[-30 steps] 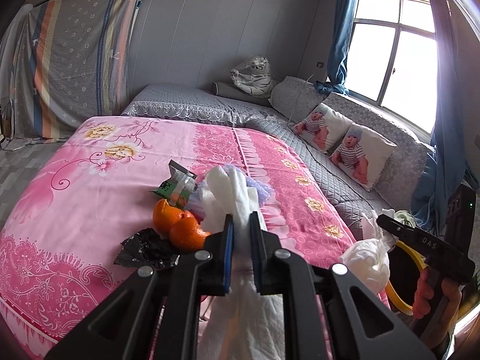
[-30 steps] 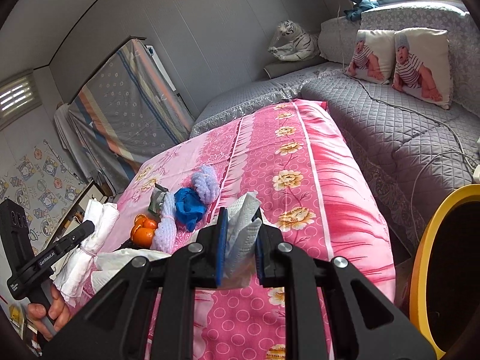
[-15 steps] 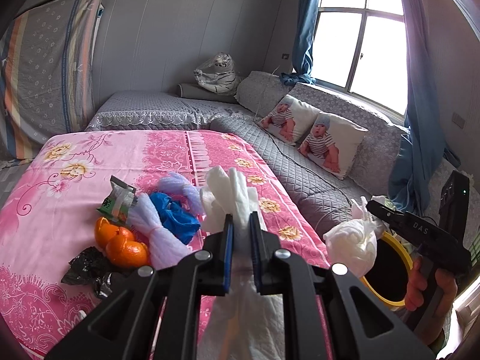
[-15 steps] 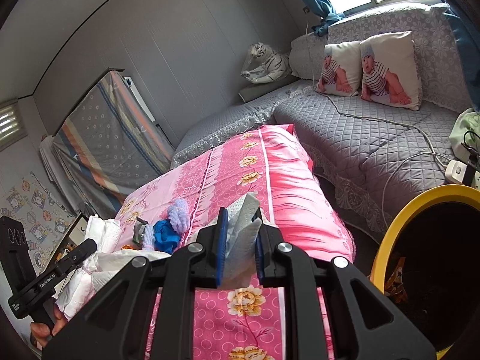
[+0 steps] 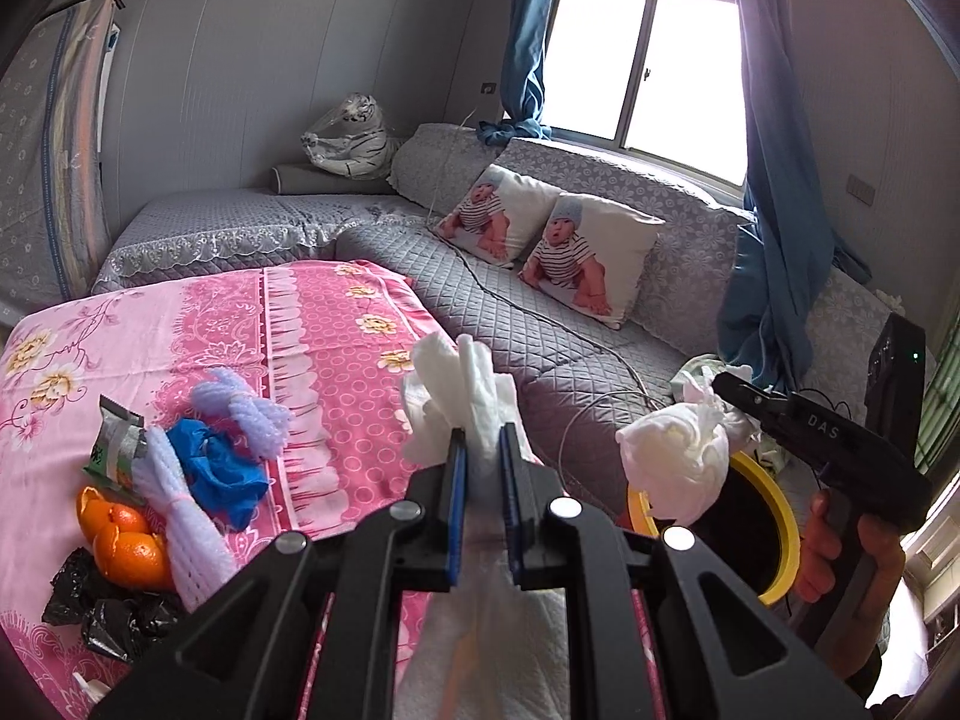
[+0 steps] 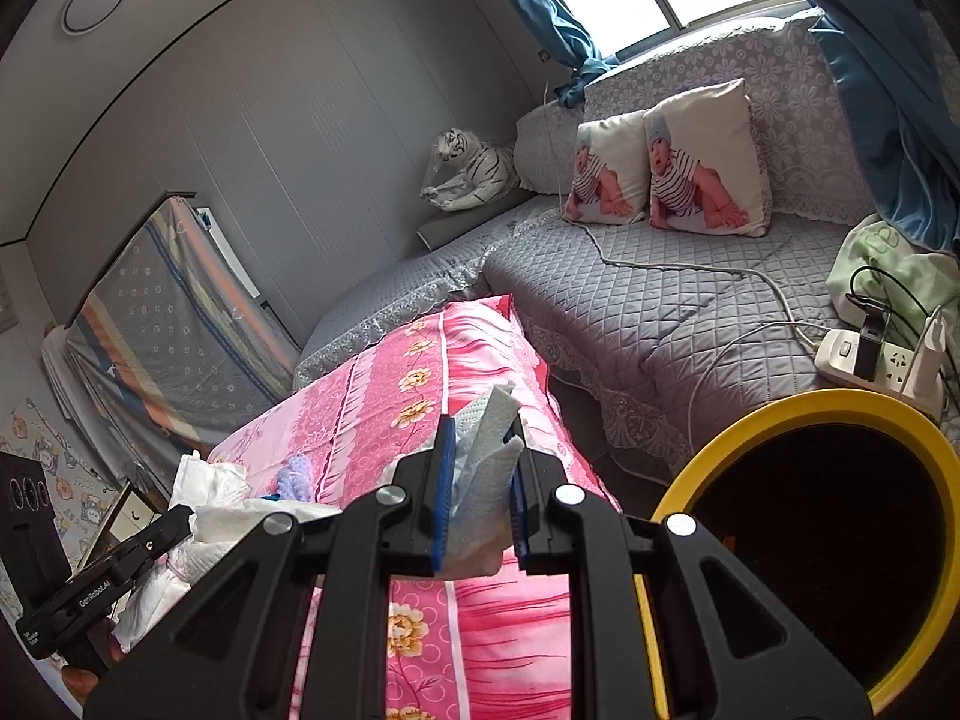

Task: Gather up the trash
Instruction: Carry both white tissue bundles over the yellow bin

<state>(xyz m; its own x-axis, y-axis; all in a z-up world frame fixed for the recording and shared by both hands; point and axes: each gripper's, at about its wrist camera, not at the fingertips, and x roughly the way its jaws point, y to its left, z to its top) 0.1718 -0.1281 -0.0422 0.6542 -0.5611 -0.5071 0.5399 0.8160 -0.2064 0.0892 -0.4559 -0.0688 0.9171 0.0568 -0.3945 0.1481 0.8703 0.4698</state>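
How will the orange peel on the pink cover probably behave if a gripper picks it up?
The orange peel lies in open, curled pieces, so it probably weighs little and bends easily. Its pieces look separate, so one pinch may lift only part. Its curved skin might slip between flat pads.

The pink floral bed (image 5: 336,324) carries orange peels (image 5: 123,546), with black plastic (image 5: 102,600), white netting (image 5: 180,516) and a blue bag (image 5: 216,474) beside them.

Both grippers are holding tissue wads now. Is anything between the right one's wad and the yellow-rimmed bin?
Nothing visible. The right gripper, shut on its tissue wad, sits just left of the yellow-rimmed bin, whose dark mouth is open and uncovered. From the left wrist view the wad already hangs at the rim. The power strip lies behind the bin.
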